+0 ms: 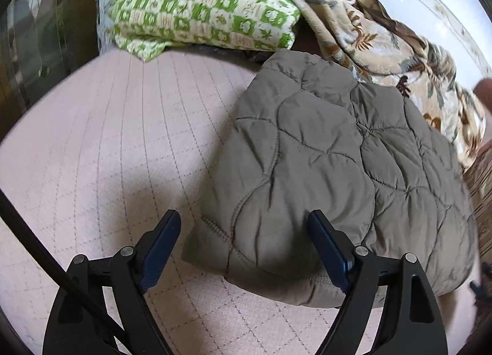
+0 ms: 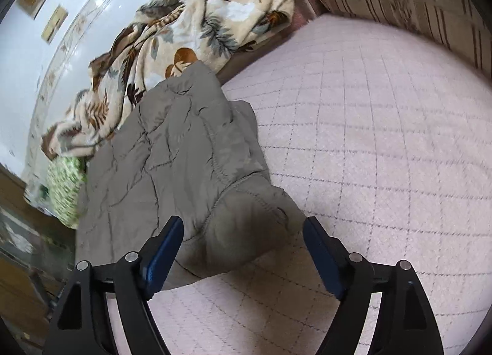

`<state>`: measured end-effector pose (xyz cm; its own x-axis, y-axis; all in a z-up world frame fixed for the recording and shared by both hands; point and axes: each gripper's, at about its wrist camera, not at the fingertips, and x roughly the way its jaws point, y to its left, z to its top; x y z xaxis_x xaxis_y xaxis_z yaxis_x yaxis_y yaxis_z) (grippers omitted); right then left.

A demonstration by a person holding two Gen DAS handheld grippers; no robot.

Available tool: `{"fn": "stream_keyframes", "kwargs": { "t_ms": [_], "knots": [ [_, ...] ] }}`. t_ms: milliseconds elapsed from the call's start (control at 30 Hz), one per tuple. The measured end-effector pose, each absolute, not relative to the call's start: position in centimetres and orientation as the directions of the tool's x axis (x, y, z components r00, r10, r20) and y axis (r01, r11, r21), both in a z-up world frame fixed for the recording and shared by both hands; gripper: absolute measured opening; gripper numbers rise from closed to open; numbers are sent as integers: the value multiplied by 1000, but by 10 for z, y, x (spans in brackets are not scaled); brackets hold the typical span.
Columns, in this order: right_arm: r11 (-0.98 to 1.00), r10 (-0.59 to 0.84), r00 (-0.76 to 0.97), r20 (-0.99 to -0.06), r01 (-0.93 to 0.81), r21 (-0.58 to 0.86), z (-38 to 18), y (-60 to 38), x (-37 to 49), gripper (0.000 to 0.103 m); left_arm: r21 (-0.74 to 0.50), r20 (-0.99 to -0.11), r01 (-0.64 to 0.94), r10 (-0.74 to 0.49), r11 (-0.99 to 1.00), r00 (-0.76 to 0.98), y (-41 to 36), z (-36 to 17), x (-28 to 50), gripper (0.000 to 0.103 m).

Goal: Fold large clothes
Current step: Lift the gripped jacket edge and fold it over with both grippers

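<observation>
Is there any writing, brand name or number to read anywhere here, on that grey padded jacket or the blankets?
None can be read.
Grey quilted jacket: no label or logo in view.
Green checked blanket: leaf and flower motifs only.
Leaf-print blanket: pattern only.
Frames on the wall: too blurred to tell.

Left gripper [image 1: 244, 226], right gripper [image 2: 243, 230]: black frames, blue pads, silver pivot pins.
</observation>
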<state>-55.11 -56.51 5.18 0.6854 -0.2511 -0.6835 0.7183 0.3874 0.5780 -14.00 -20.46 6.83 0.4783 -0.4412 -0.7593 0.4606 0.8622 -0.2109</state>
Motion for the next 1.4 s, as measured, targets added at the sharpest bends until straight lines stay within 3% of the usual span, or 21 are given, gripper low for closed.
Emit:
{"fn": "stream_keyframes", "kwargs": {
  "t_ms": [367,1000,1167,1300,1400],
  "knots": [
    [209,-151,789,-596,615,761,24,-584,-570,85,-490,-760,349,-588,799,278,-180,44,-110,84],
    [131,-130,790,-600,613,779,-1,-588,-564,86,-533,-747,346,-621,772,237,-177,35,-109,84],
    [136,-155,790,-593,611,780,-5,-591,-553,92,-562,-734,338,-644,755,218,-177,27,-106,86],
    [154,-176,784,-595,619,770,-5,-596,-537,102,-607,-713,318,-676,729,189,-176,20,-98,87],
    [194,-176,771,-612,637,746,-4,-601,-520,103,-629,-702,310,-692,713,168,-174,18,-95,87]
  ]
}}
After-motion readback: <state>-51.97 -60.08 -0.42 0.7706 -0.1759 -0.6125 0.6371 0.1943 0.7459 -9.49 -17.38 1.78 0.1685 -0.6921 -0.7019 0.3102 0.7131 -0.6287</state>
